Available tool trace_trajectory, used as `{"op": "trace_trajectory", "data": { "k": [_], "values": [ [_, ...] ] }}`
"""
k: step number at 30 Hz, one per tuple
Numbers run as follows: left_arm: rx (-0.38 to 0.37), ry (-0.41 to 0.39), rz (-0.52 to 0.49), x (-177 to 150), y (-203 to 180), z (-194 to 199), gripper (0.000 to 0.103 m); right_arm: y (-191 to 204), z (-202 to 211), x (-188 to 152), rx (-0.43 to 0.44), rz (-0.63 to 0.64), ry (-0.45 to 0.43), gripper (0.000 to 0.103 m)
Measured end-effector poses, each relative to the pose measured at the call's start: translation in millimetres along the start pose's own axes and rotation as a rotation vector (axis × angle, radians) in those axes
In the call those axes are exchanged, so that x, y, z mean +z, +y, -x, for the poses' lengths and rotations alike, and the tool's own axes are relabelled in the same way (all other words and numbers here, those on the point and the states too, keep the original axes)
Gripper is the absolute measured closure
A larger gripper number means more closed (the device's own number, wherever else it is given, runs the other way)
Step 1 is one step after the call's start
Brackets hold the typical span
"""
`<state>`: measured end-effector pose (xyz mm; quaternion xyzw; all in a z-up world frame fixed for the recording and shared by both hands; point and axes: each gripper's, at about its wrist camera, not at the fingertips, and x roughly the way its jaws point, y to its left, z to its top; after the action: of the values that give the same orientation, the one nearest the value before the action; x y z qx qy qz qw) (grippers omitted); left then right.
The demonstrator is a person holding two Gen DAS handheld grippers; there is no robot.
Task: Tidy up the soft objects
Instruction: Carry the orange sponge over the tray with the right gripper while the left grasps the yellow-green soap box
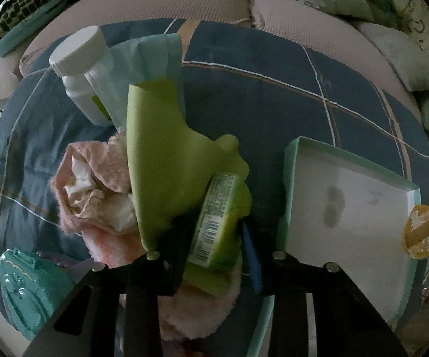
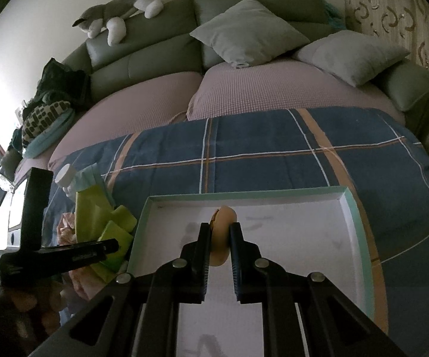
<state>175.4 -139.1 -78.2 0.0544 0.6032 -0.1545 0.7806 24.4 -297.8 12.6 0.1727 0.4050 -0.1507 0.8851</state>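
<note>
My left gripper (image 1: 214, 238) is shut on a green packaged sponge (image 1: 217, 226) with a barcode label, amid a pile of soft things: a green cloth (image 1: 160, 154), a pink towel (image 1: 95, 178) and a teal cloth (image 1: 146, 56). My right gripper (image 2: 220, 238) is shut on a small tan burger-shaped squishy toy (image 2: 221, 238) and holds it over the white tray with a teal rim (image 2: 354, 208). The tray also shows in the left wrist view (image 1: 348, 202), with the toy (image 1: 421, 230) at its right edge.
A white bottle (image 1: 80, 68) lies beside the pile. A teal plastic case (image 1: 26, 288) sits at the lower left. All rest on a blue plaid blanket (image 2: 259, 148) on a sofa bed with grey pillows (image 2: 250, 32) and a plush husky (image 2: 119, 15).
</note>
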Motion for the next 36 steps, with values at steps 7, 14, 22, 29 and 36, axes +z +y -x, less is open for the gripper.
{"op": "trace_trajectory", "data": {
  "k": [7, 14, 22, 29, 36],
  "values": [
    [-0.017, 0.006, 0.002, -1, 3, -2, 0.07, 1, -1, 0, -0.005, 0.0, 0.005, 0.089],
    [-0.021, -0.015, -0.004, 0, 0, 3, 0.078, 2, -4, -2, -0.015, 0.004, 0.016, 0.089],
    [-0.011, -0.04, -0.016, 0, 3, 13, 0.081, 0, -4, -3, -0.017, -0.004, 0.015, 0.089],
    [-0.013, -0.109, -0.012, -5, 3, 52, 0.081, -1, -4, -3, -0.017, -0.006, 0.014, 0.089],
    [-0.079, -0.202, -0.033, -8, -5, 87, 0.081, -5, -5, -2, -0.013, -0.018, 0.017, 0.089]
  ]
}}
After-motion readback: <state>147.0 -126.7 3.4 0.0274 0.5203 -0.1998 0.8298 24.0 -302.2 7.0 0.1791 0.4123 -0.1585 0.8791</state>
